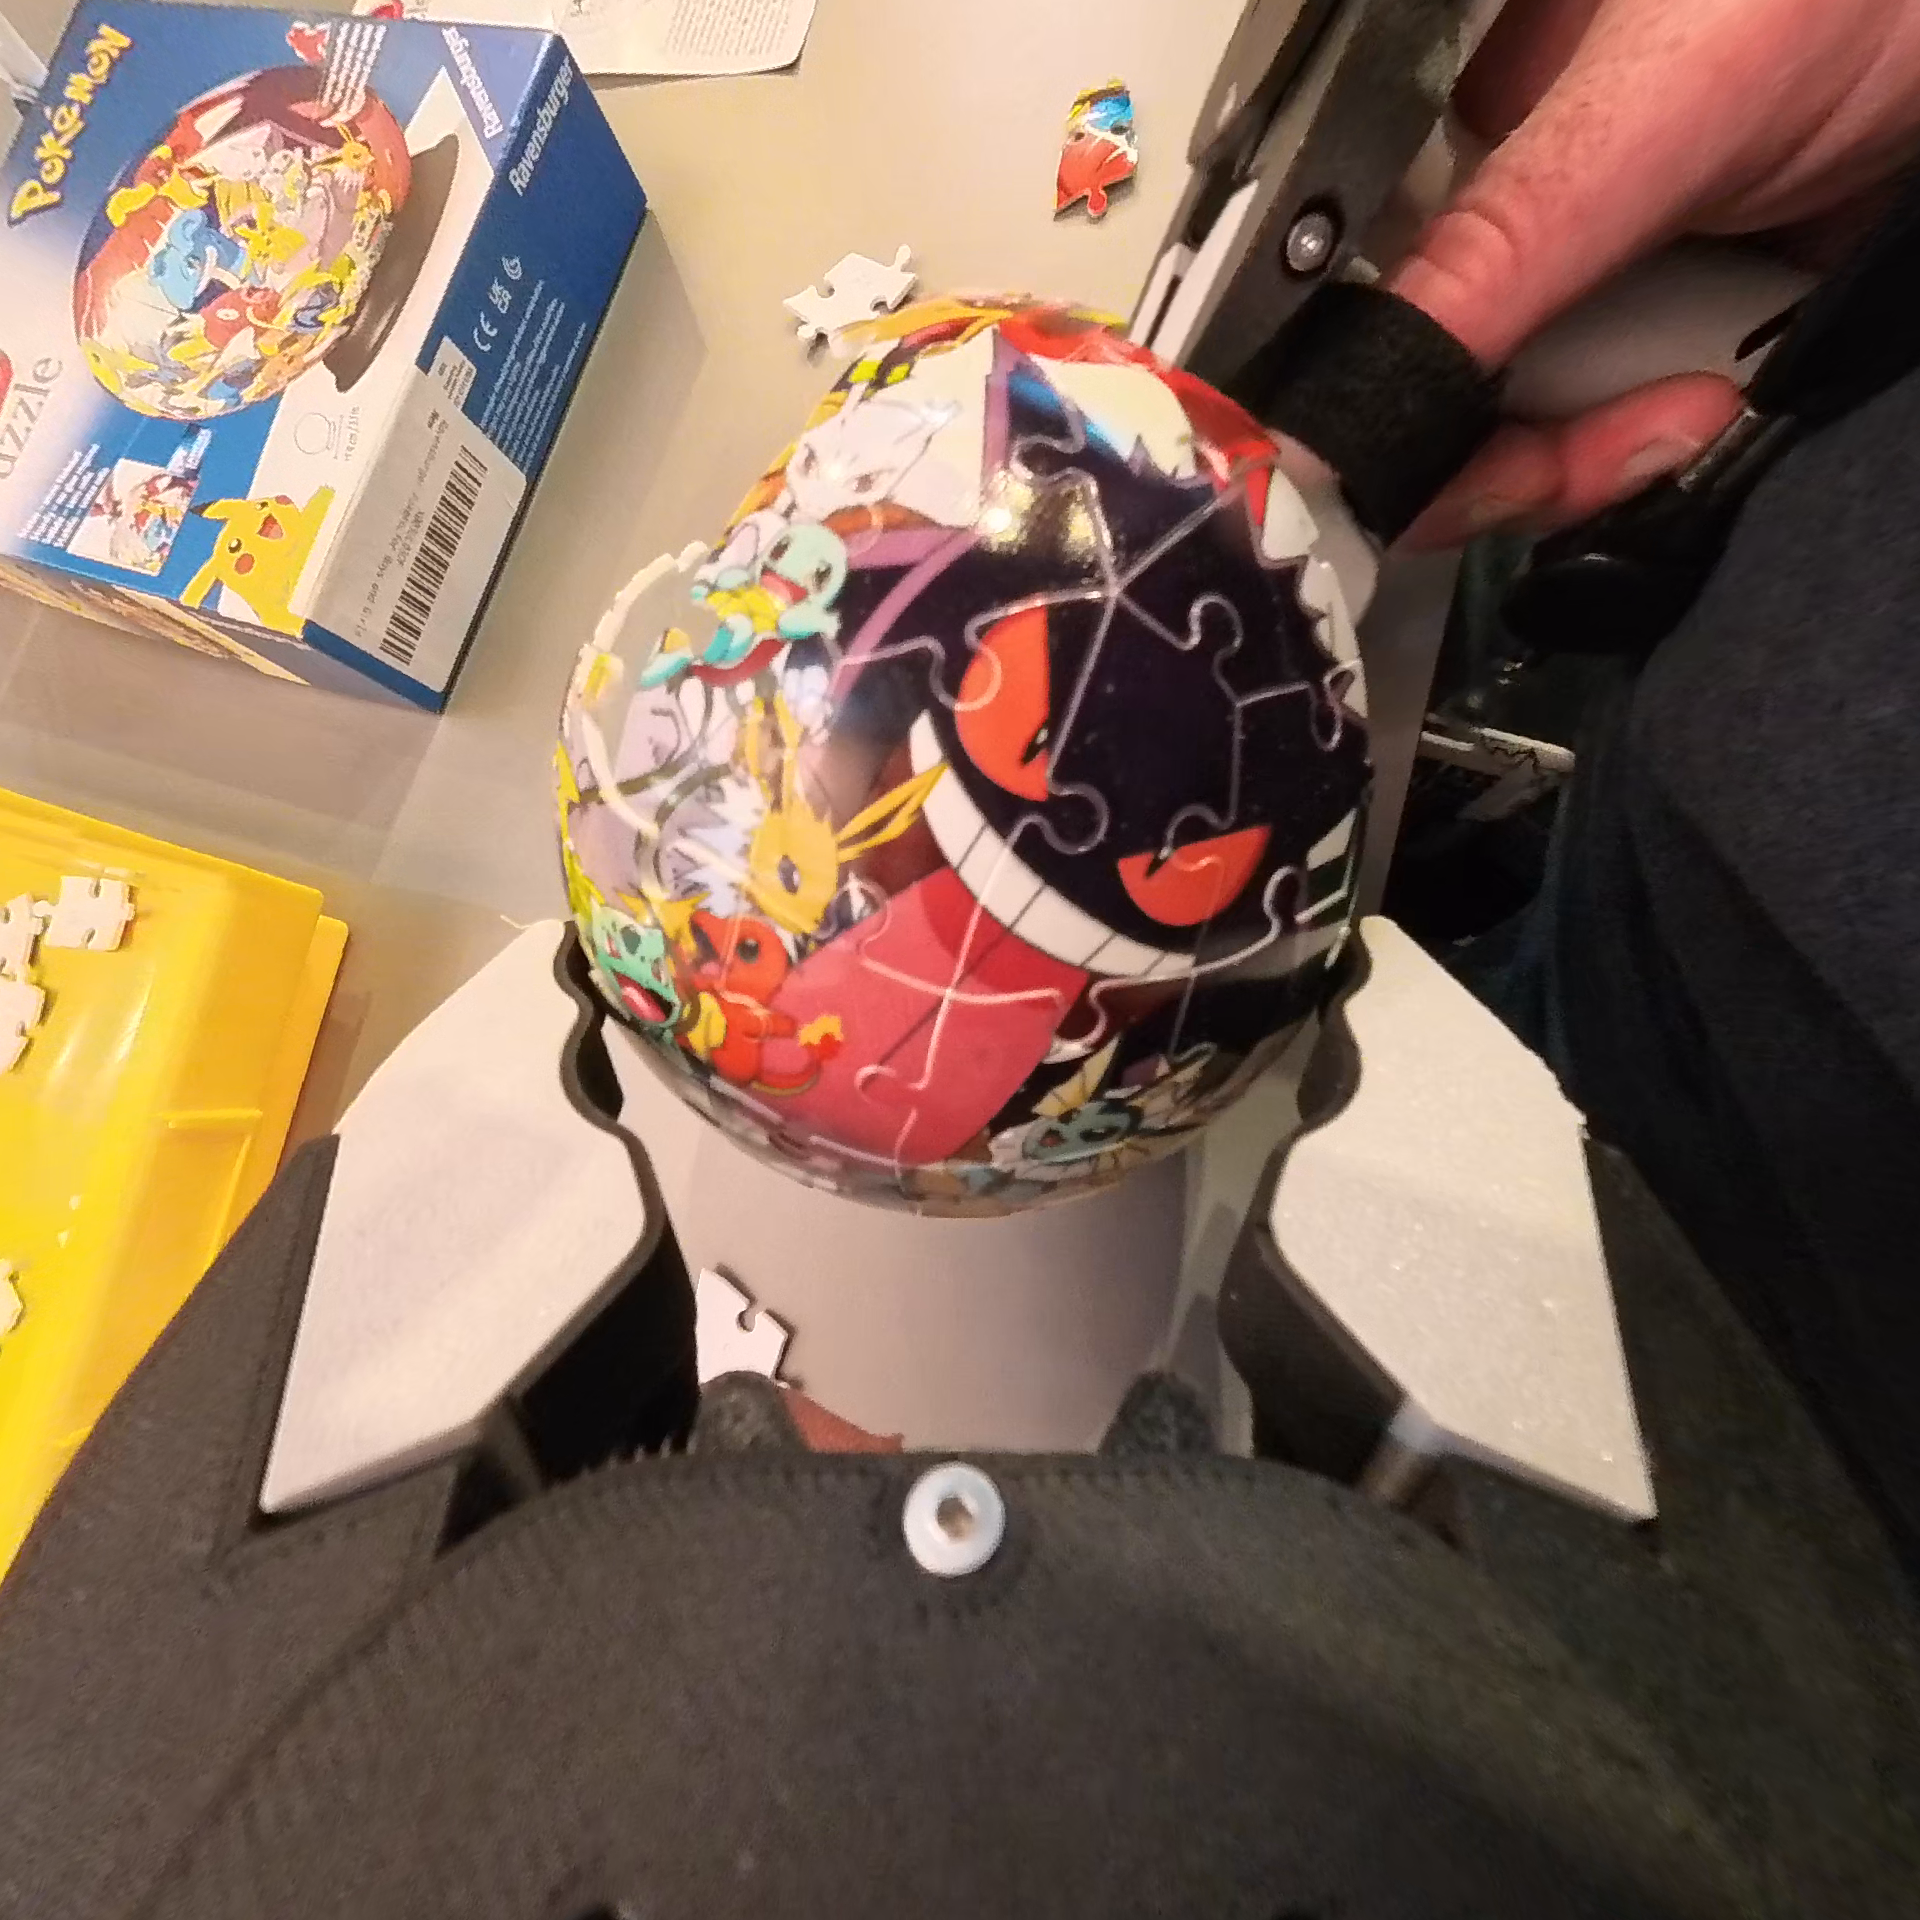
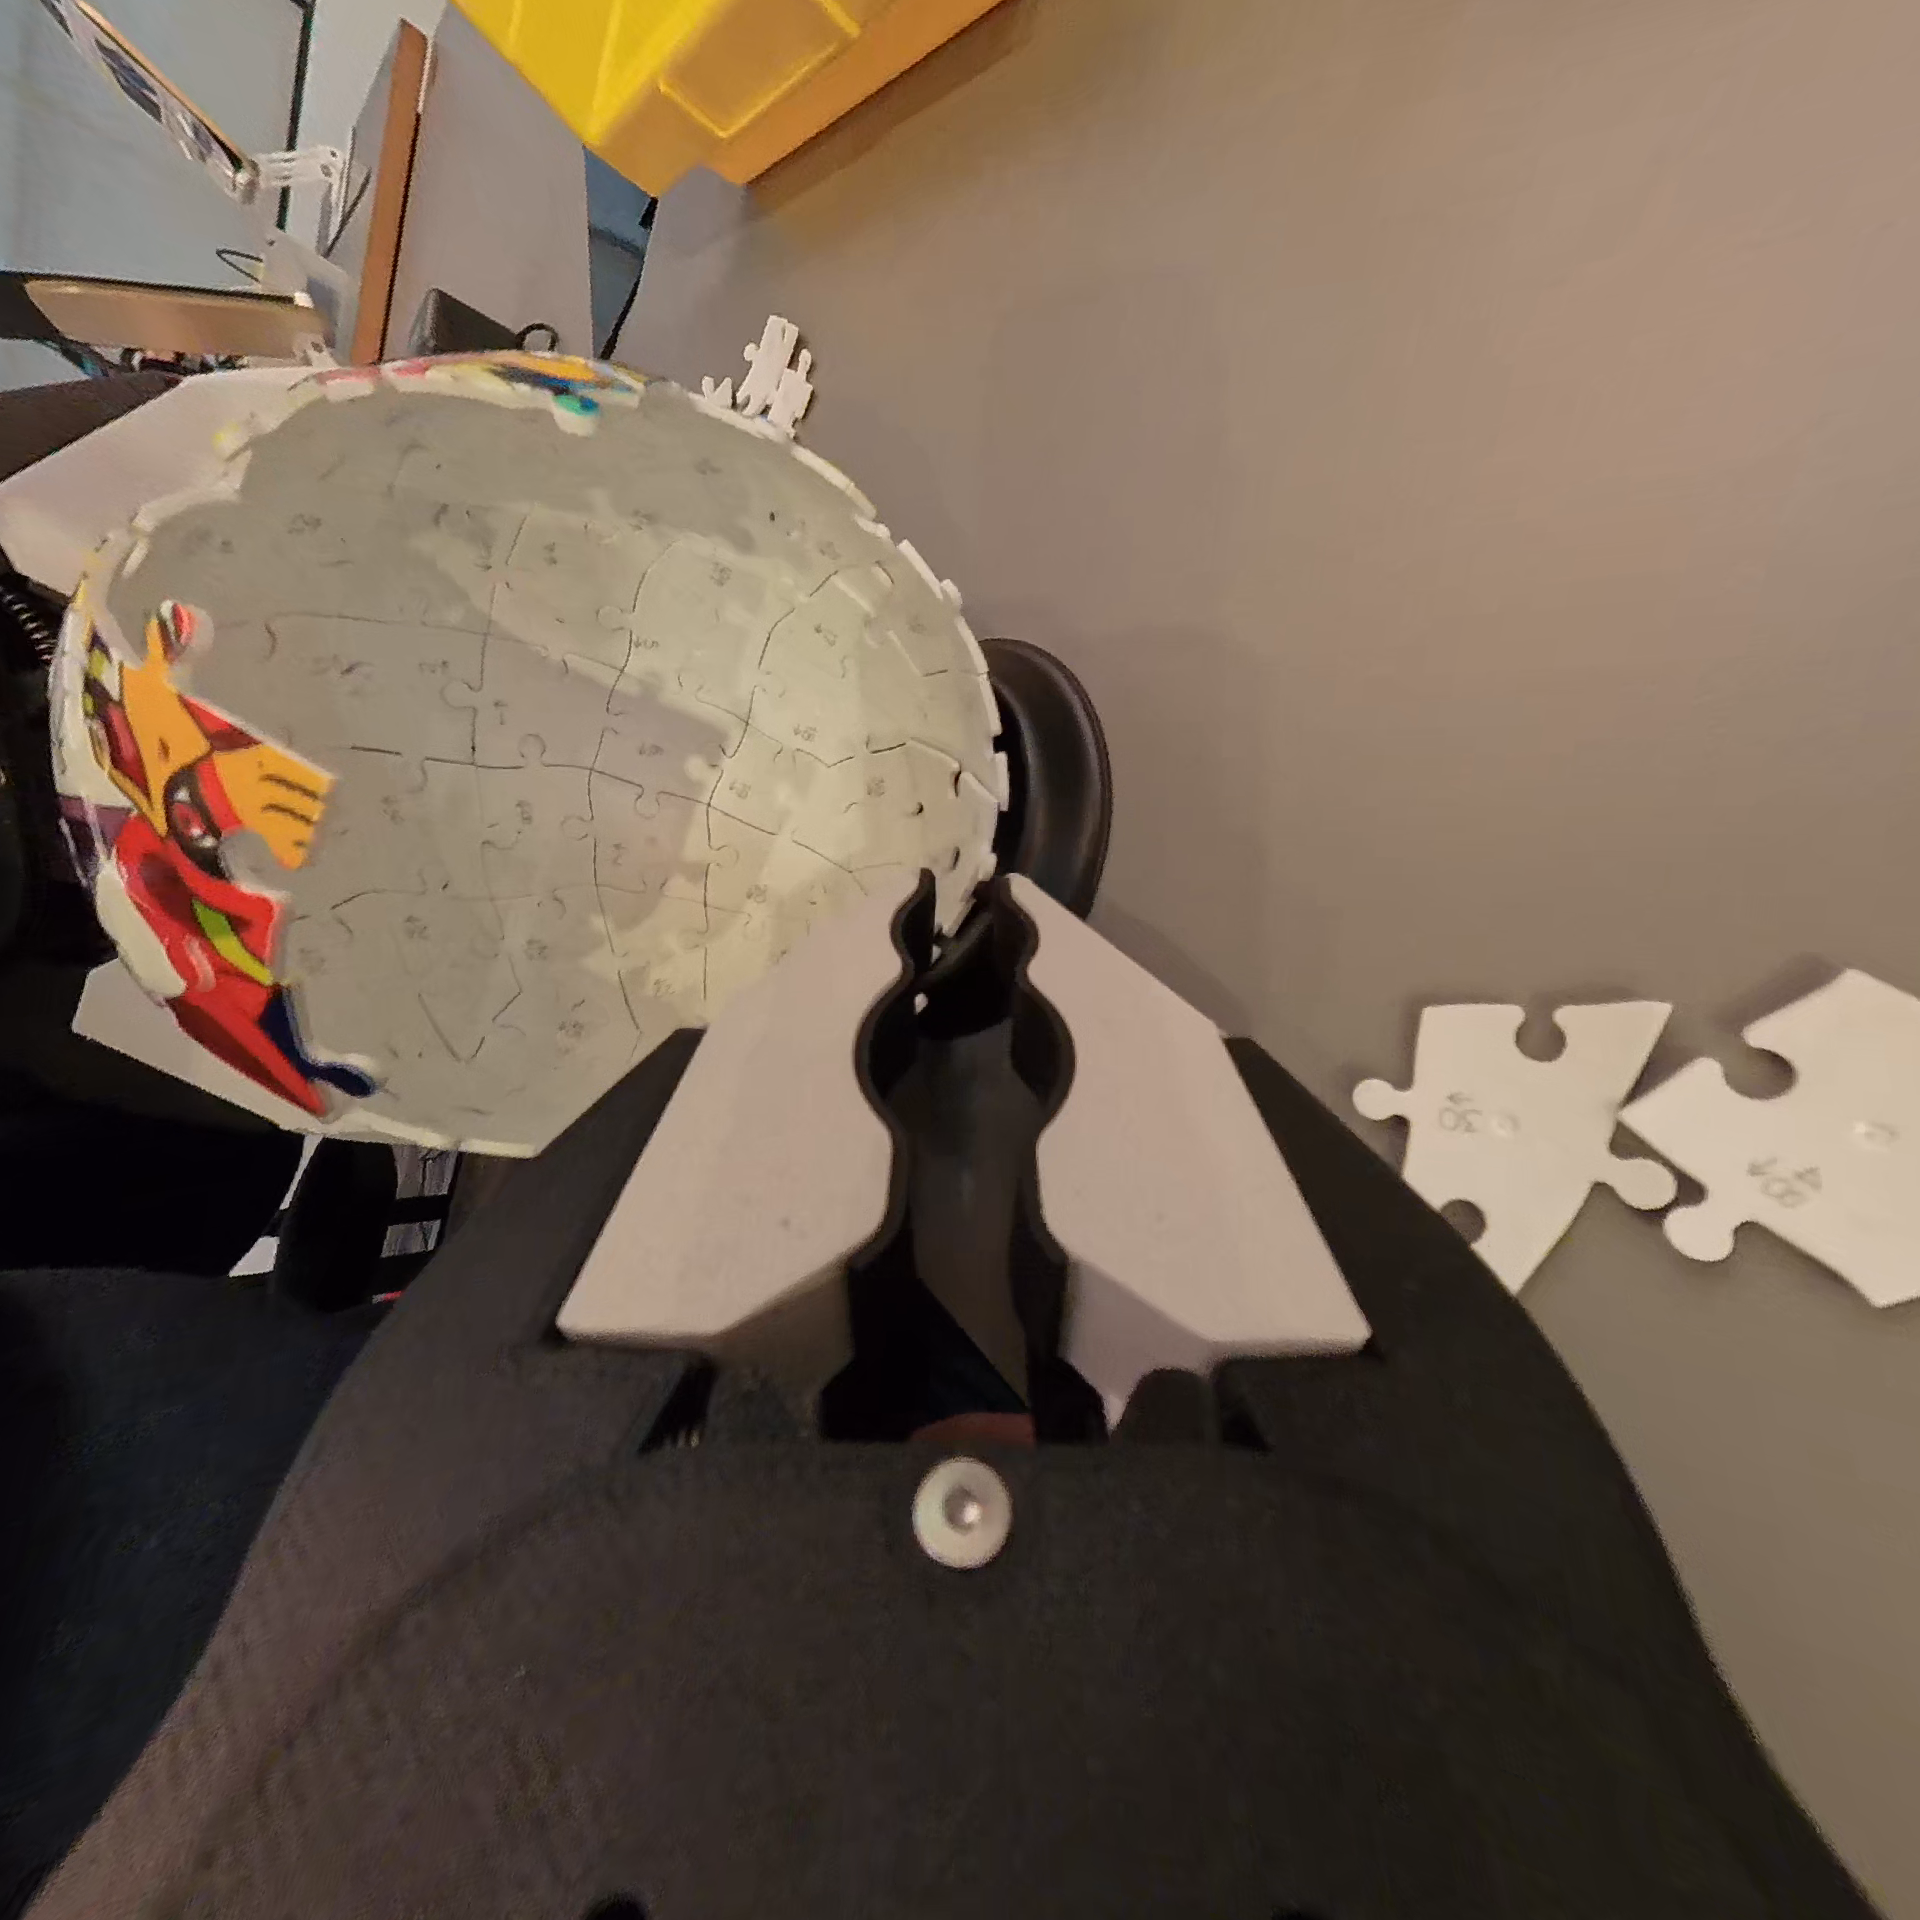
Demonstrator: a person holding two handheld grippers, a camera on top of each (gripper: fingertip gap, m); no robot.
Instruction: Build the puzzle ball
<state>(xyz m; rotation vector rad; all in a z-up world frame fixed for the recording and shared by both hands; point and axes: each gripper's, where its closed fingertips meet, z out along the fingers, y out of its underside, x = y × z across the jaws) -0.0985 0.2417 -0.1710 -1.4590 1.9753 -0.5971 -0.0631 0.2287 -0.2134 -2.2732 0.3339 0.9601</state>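
Black gripper housing with a central screw fills the bottom of both views. In the left wrist view, the left gripper point(image 1: 966, 966) stands wide apart, its two grey fingers clamped against either side of the puzzle ball point(image 1: 966, 748), which sits at frame centre, raised off the grey table point(image 1: 935, 135). The ball's printed outer face is toward this camera, with an unfinished jagged edge at its upper left. At upper right, a hand point(image 1: 1621, 208) holds the other gripper, whose tip meets the ball's far edge. A blue puzzle box point(image 1: 312, 312) lies at upper left; a yellow tray point(image 1: 187, 1039) holding white loose pieces point(image 1: 62, 925) sits at the left edge. One coloured piece point(image 1: 1096, 145) and one white piece point(image 1: 852, 291) lie on the table above the ball; another white piece point(image 1: 740, 1325) shows between the fingers, lower centre. In the right wrist view, the right gripper point(image 2: 961, 914) is nearly closed, its fingertips pinching the rim of the ball point(image 2: 520, 748) right of centre; the hollow white inside of the shell faces this camera. A black stand ring point(image 2: 1049, 758) shows just behind the ball. Two white pieces point(image 2: 1662, 1122) lie face down at the right edge. The yellow tray point(image 2: 727, 73) appears at the top.
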